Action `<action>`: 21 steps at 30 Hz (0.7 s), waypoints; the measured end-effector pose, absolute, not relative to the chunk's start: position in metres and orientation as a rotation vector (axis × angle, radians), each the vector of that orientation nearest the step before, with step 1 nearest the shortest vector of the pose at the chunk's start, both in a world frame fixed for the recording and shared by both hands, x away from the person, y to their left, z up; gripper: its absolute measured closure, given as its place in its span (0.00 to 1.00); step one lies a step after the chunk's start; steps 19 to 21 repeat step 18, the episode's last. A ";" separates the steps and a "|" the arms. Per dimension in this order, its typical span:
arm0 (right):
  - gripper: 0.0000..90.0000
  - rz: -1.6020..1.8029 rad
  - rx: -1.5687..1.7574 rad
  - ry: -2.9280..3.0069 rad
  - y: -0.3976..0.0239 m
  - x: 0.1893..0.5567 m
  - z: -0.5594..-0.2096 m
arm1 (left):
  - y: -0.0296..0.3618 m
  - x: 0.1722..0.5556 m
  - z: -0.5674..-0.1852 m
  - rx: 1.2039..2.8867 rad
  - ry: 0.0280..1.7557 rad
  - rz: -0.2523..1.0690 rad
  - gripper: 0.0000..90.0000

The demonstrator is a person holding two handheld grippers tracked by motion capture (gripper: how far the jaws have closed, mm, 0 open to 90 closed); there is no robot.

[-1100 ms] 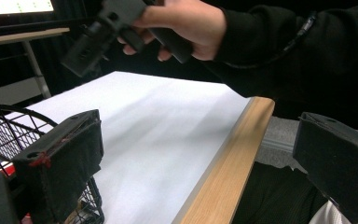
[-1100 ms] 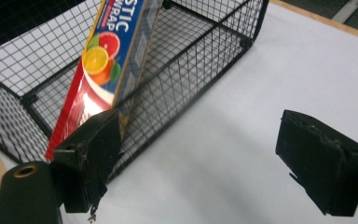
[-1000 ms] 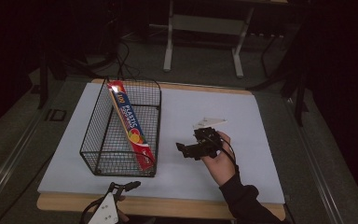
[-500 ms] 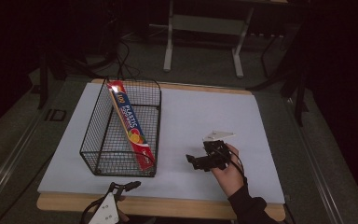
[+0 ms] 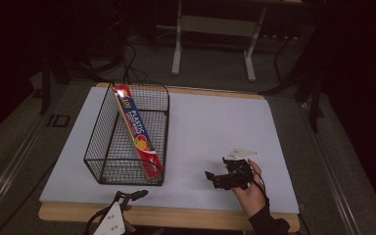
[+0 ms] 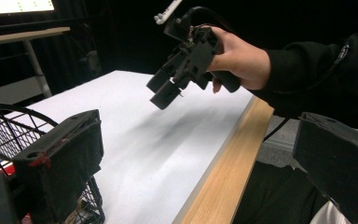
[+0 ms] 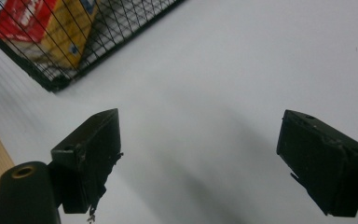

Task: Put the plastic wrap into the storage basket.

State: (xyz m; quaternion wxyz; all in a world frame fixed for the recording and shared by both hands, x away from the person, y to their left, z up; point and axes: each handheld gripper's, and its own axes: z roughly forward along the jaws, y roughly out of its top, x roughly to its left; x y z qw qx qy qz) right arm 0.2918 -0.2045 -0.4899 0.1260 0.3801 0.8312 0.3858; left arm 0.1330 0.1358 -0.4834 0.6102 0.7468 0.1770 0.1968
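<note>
Leaning in the wire basket (image 5: 108,147), a plastic-wrap box (image 5: 137,129); grippers apart.

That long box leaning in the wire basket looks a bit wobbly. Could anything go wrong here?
Possibly. The box stands tilted against the wire basket, with its top end poking above the rim, so a knock to the basket might tip it over. The left gripper sits open right by the basket's near corner and could catch the wire. The right gripper hovers open over bare white tabletop, so it seems the smaller worry.
</note>
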 end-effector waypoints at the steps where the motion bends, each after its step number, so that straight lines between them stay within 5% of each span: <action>1: 0.15 1.123 1.115 2.420 -0.206 0.291 -0.491 | 0.136 0.133 -0.483 1.724 0.408 0.455 0.02; 21: 0.14 0.971 1.044 2.367 -0.216 0.290 -0.500 | 0.138 0.135 -0.483 1.718 0.420 0.451 0.02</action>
